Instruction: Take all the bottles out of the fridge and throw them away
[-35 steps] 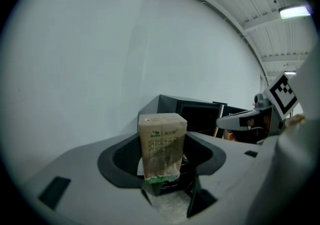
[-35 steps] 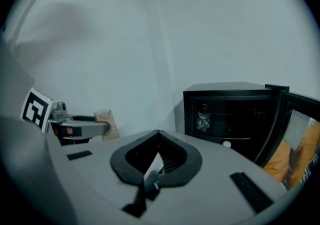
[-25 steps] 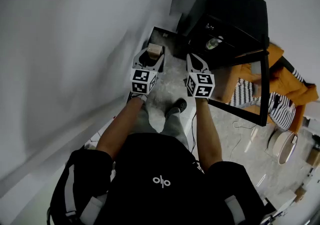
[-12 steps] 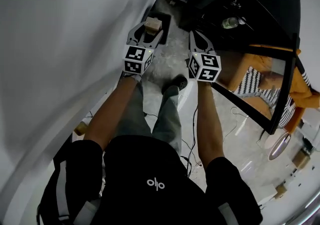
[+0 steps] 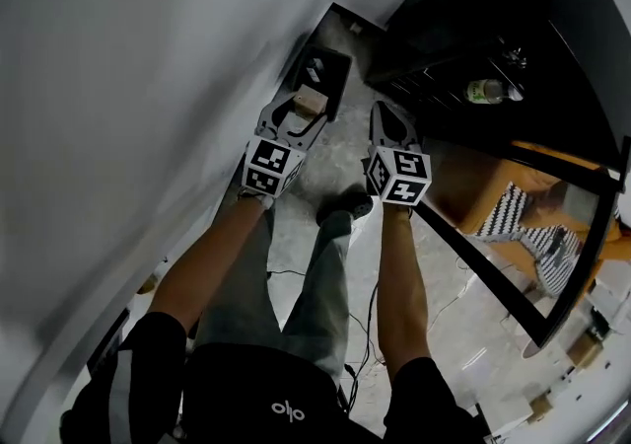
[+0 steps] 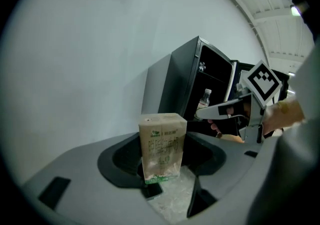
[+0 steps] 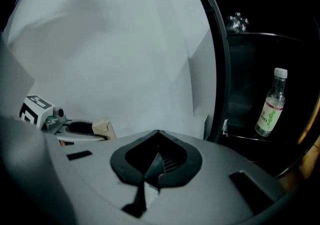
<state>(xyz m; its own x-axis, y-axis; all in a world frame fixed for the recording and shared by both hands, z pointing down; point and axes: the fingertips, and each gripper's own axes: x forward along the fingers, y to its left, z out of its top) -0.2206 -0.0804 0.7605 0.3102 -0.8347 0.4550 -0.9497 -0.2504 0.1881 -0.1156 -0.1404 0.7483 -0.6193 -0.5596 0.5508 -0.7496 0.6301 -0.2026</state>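
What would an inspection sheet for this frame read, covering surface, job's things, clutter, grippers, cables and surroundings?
Surface: pale speckled floor; no table in view.
Job's things: one clear bottle upright on a shelf of the open black fridge; what looks like a dark bin on the floor by the wall.
Clutter: crumpled shiny thing on the shelf above the bottle.
Grippers: left gripper shut on a brown carton; right gripper shut, empty.
Cables: thin cable on the floor near the person's feet.
Surroundings: white wall; orange seat with striped cloth.
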